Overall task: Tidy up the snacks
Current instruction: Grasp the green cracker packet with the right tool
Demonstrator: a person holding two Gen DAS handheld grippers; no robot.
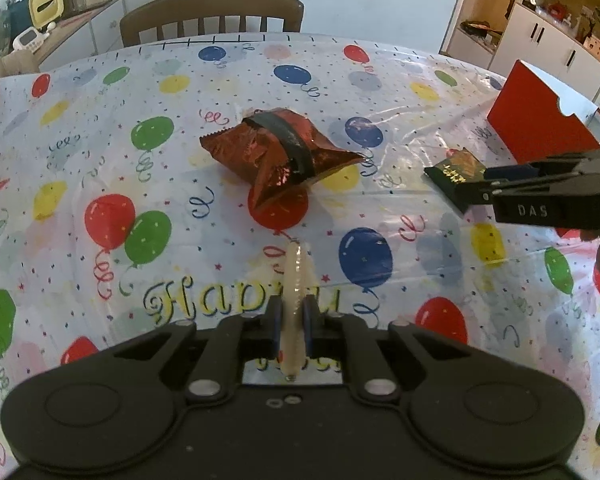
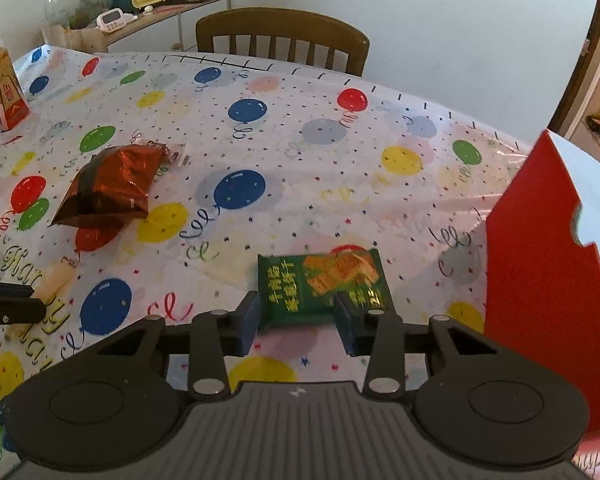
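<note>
My left claw point(image 1: 291, 320) is clamped on a slim, pale translucent snack stick point(image 1: 296, 280) that juts forward over the balloon-printed plastic tabletop point(image 1: 100, 160). Beyond it lies a crinkled red foil snack bag point(image 1: 276, 152) crossed by a dark band. Farther right, my right claw point(image 2: 298, 320) brackets a flat green biscuit packet point(image 2: 320, 284) printed with yellow characters; whether the pads press it I cannot tell. A red cardboard box point(image 2: 540, 280) stands just beside it.

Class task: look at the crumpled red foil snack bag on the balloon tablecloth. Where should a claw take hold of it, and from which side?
Grip the red foil bag at its flat crimped end seam, coming down from above; that end is probably thin enough for the claw, while the puffy taped middle looks too wide.
</note>
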